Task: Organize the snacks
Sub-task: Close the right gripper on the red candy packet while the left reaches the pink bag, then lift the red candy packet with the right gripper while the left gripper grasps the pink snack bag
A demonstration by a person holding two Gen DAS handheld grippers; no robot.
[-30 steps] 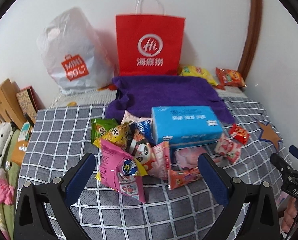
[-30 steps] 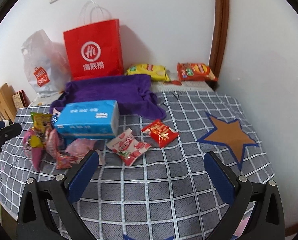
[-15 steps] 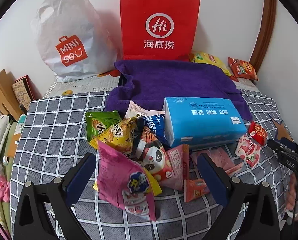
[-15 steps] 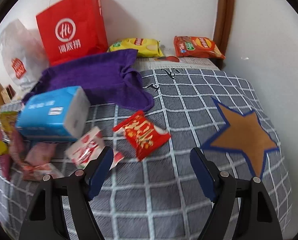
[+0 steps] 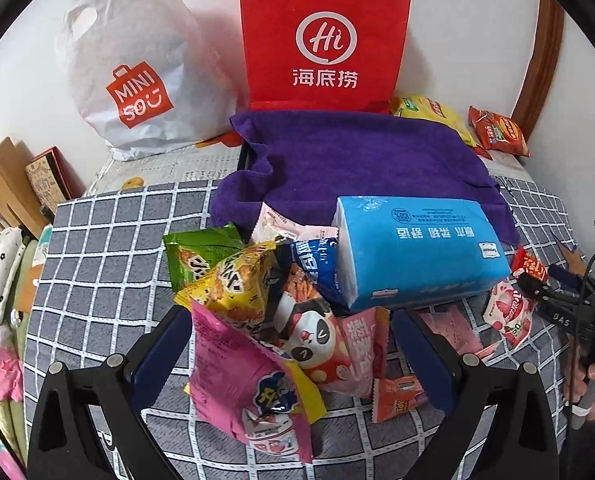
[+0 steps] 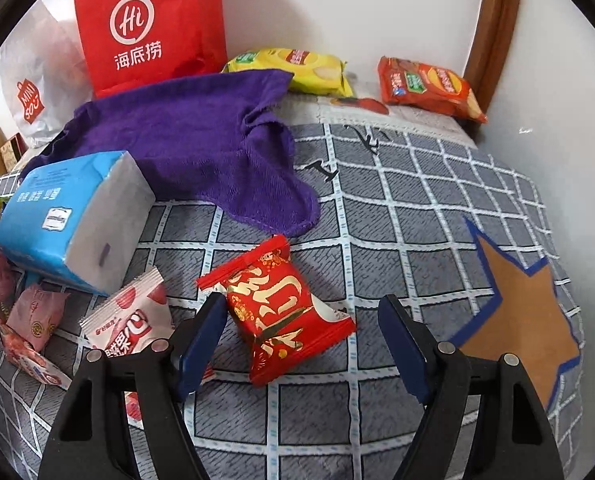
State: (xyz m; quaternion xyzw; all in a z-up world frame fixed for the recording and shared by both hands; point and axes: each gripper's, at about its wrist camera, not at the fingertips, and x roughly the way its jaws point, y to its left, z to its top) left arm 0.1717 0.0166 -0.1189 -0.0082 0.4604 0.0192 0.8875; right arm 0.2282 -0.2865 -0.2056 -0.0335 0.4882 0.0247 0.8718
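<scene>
A pile of snack packets lies on the grey checked cloth [image 5: 97, 264]: a pink packet [image 5: 249, 376], a panda packet [image 5: 313, 340], a yellow packet [image 5: 237, 284] and a green one [image 5: 197, 252]. My left gripper [image 5: 287, 314] hangs open just above this pile, its fingers on either side of the pink and panda packets. My right gripper [image 6: 301, 302] is open low over a small red packet [image 6: 285, 308], which lies between its fingers; the left pad is at the packet's edge. A pink-white packet [image 6: 131, 324] lies just to the left. The right gripper [image 5: 541, 276] also shows at the left view's right edge.
A blue tissue pack [image 6: 69, 216] rests on the snacks in front of a purple towel [image 6: 201, 140]. A red paper bag [image 5: 321, 36] and a white plastic bag [image 5: 137, 68] stand against the wall. Yellow chips [image 6: 297, 68] and orange-red chips [image 6: 425, 88] lie at the back. A brown star patch [image 6: 517, 312] marks the cloth.
The right gripper has come down and forward over the small red packet, and its jaws have narrowed. The left gripper has moved closer to the snack pile.
</scene>
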